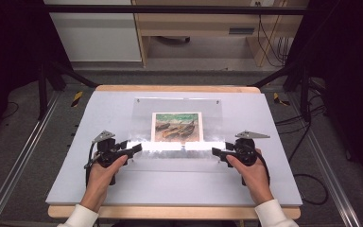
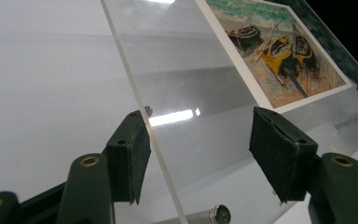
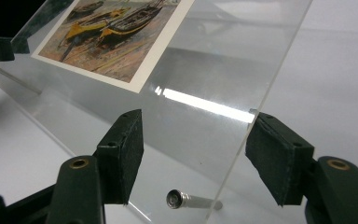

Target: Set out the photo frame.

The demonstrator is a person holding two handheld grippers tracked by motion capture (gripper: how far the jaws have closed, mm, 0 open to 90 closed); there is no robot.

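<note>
A clear acrylic frame panel with a boat print sandwiched in it is being gripped for lifting or separating; it lies near the middle of the grey worktop, its near edge raised off the surface. The step in hand is judged to be the two-sided grasp of that near edge.

The left claw is placed at the panel's 7 o'clock corner. In the left gripper view the panel edge is seen running between the pads: the left pad is touching or just beside it, the right pad is well apart from it. The jaws are part open, not yet clamped.

The right claw is placed at the 5 o'clock corner. In the right gripper view the edge is seen close to the right pad, with the left pad apart. It is also part open, with nothing pinched yet.

A metal standoff pin is seen under the panel, at 6 o'clock between the jaws; another appears in the left gripper view.

Next move, as judged: both claws are to be closed squarely on the edge, evenly, since the smooth acrylic could slip or tilt. The pins should be kept clear of the pads.
</note>
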